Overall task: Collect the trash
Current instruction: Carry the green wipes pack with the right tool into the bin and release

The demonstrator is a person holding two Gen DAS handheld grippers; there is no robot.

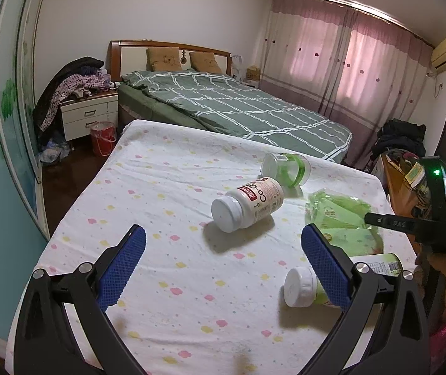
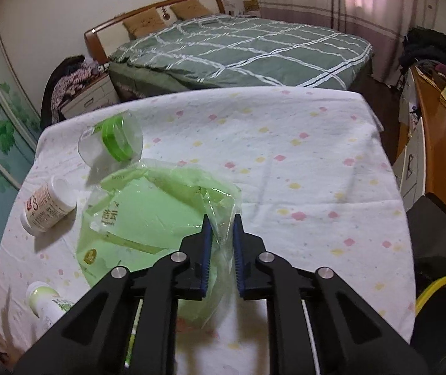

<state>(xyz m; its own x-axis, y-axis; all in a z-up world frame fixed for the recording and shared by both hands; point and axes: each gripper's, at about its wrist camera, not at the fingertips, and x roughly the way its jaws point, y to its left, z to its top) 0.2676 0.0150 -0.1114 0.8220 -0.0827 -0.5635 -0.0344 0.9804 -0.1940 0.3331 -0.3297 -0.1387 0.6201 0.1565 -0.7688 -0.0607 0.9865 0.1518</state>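
Right gripper (image 2: 222,234) is pinched down on a crumpled fold of the green plastic bag (image 2: 147,215), centre of the right wrist view; the blue pads have only thin film between them. No earlier picture, so just the state: jaws nearly together, clamped on the bag edge.

Left gripper (image 1: 223,268) hangs open at the bottom of the left wrist view, fingers wide apart, nothing between them. The green-label bottle (image 1: 304,287) lies on its side just behind its right finger, partly hidden.

The rest of the trash is on the flowered table cloth (image 1: 160,297):
- white bottle with red label (image 1: 248,206), on its side, centre of the left view
- clear jar with green band (image 1: 285,165), on its side, just beyond it, upper right of centre

Handling guess:
- Bag: thin film, floppy, probably near weightless and slick. A pinch on a bunched fold is the right hold; a single layer could slide out or stretch. It will likely sag and swing when lifted.
- Bottles: rigid, round plastic, look light, will roll if nudged. Grab across the body, not the cap.
- Jar: stiff, clear, smooth wall; take it across the middle near the band.

Yellow-rimmed bin (image 2: 441,306) at the lower right of the right view looks like the drop spot.
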